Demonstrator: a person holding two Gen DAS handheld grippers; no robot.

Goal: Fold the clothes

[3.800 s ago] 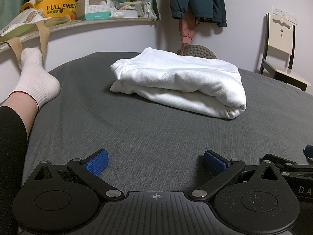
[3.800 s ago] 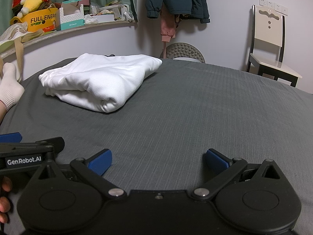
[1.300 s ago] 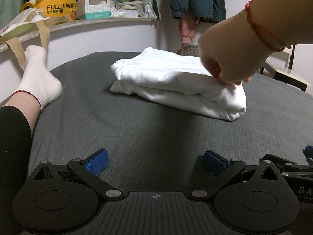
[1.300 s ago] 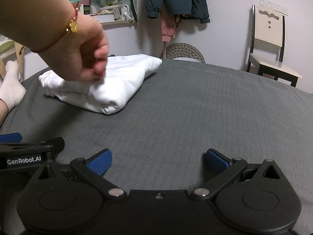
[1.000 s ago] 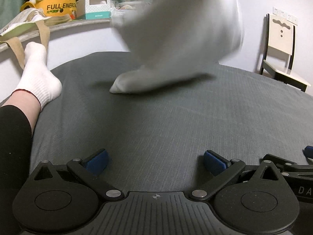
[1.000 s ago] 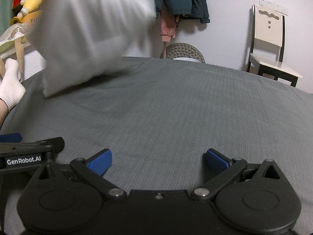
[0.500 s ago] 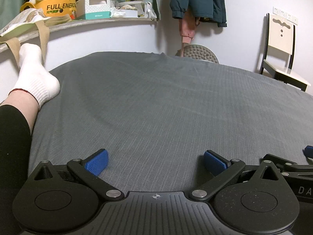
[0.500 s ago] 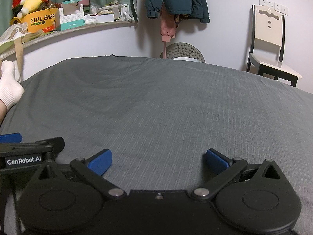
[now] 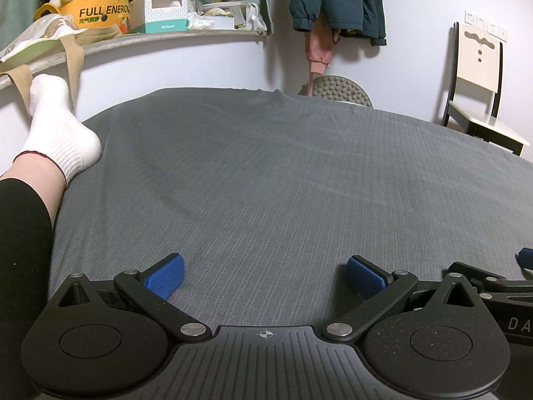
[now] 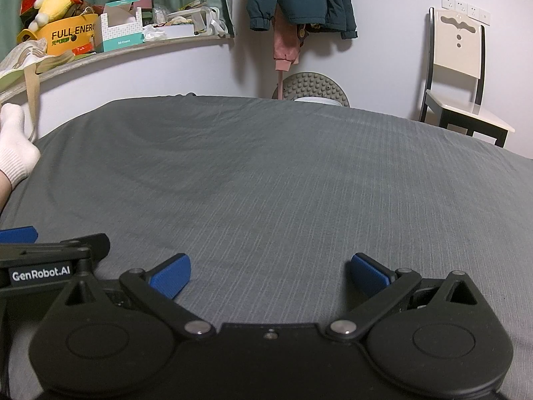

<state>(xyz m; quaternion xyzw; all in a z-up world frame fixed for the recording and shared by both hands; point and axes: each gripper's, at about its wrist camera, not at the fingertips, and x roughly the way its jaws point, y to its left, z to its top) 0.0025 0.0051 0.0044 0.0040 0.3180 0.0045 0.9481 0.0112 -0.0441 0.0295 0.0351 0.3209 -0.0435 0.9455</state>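
Far ahead and left of my left tongs (image 9: 265,275), a yellow tub (image 9: 100,10) on the shelf (image 9: 186,35) reads "FULL ENERG"; the box (image 9: 163,16) beside it has print too small to read. Both tongs rest with blue tips spread apart on the grey bed (image 9: 283,173), gripping nothing. "GenRobot.AI" shows left of my right tongs (image 10: 269,275). No clothes are in view.

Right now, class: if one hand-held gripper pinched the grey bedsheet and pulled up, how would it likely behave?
The grey bedsheet would probably rise in a floppy peak, not lift stiffly: shallow creases already run across it. It looks thin and woven, so likely light, and the ribbed blue pads should hold it without much slipping. Stretched over the whole bed, it would likely tug back.
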